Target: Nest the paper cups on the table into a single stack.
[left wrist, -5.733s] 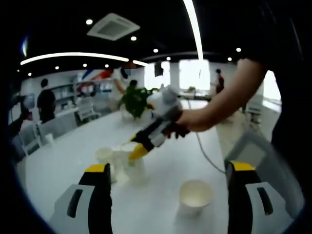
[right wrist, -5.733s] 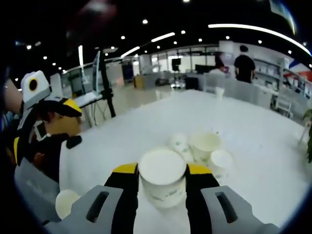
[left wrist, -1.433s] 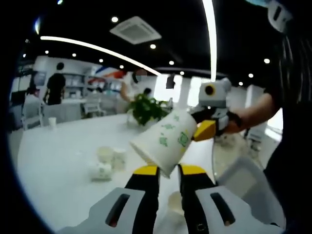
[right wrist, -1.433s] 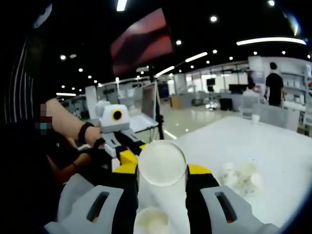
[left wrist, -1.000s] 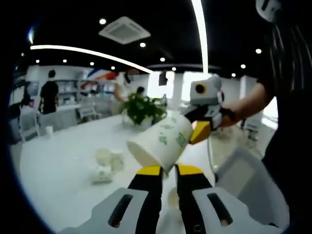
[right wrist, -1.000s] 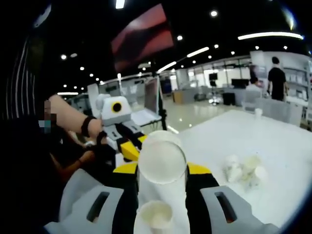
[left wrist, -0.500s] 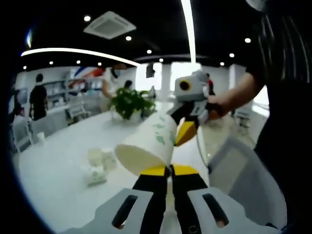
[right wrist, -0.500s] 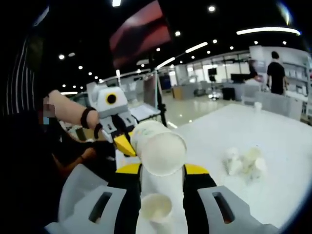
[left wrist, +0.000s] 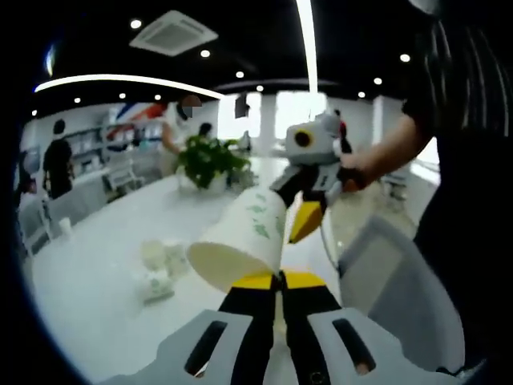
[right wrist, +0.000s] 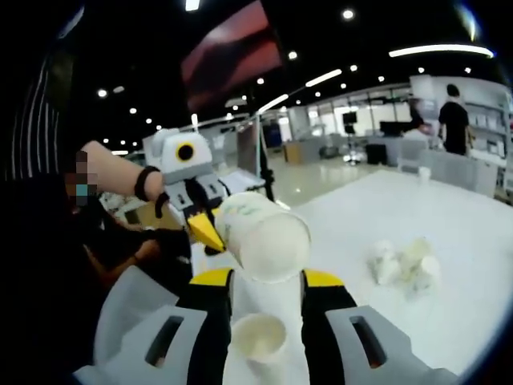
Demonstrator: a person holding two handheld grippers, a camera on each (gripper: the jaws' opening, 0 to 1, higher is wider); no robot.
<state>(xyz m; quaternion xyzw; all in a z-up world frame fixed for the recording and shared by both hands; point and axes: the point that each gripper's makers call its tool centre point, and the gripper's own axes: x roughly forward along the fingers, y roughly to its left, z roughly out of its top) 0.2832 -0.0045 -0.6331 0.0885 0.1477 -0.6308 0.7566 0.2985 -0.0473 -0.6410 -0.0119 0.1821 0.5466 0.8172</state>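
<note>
A white paper cup with green print hangs tilted in the air above the white table. My left gripper is shut, pinching the wall at the cup's near end. My right gripper comes in from the right, with one yellow finger lying along the cup's far end. In the right gripper view the same cup leans left between my right gripper's jaws, and the left gripper touches its far end. Another cup stands upright on the table below. Several more cups lie clustered further off.
The cup cluster sits mid-table, and a potted plant stands at the table's far end. A grey chair is at the right. The person's forearm crosses the view. People stand in the background.
Since 5.7 s ago the cup has been lifted off the table and my left gripper has shut on it. Over the last second the cup has tipped over leftward between the right jaws.
</note>
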